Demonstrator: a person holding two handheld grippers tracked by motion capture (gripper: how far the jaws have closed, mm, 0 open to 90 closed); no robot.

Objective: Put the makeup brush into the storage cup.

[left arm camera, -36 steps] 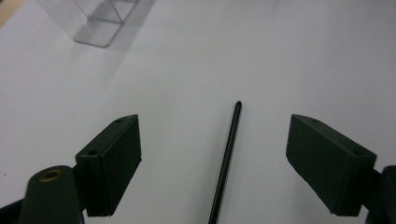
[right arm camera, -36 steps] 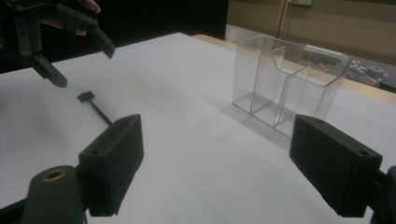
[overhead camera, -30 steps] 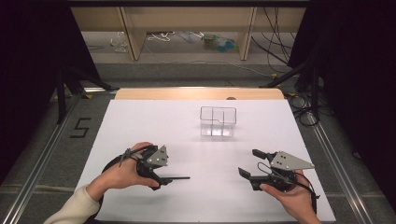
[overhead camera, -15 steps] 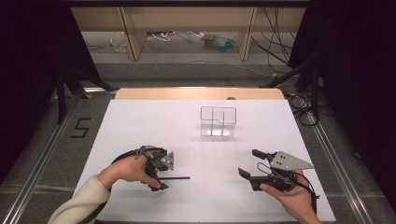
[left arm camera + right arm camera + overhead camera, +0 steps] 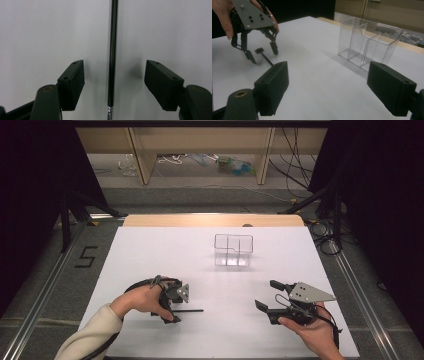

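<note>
**Left claw straddles a thin black rod on the white tabletop**

The left claw (image 5: 169, 312) points straight down over a slim black rod (image 5: 187, 310) that lies flat on the tabletop (image 5: 150, 250), near the person's edge and left of the middle. The rod is glossy and round in section, a long straight stick with a short silvery metal stretch at one end, seen in the left gripper view (image 5: 111, 50). From the right gripper view its far end carries a small flat dark head. The left claw's jaws have just been closing; the rod runs between them, yet a clear gap of white shows on either side of it, so the blocky matte black pads do not touch it.

The right claw (image 5: 267, 295) is held low above the tabletop at the right, jaws spread wide with nothing between them, a grey three-cornered metal plate on top.

Further back, well apart from both hands, stands a clear plastic box (image 5: 233, 250), upright and square-edged, split by see-through walls into compartments. The tabletop is a smooth, plain white sheet with a pale wooden strip along its far edge.
</note>
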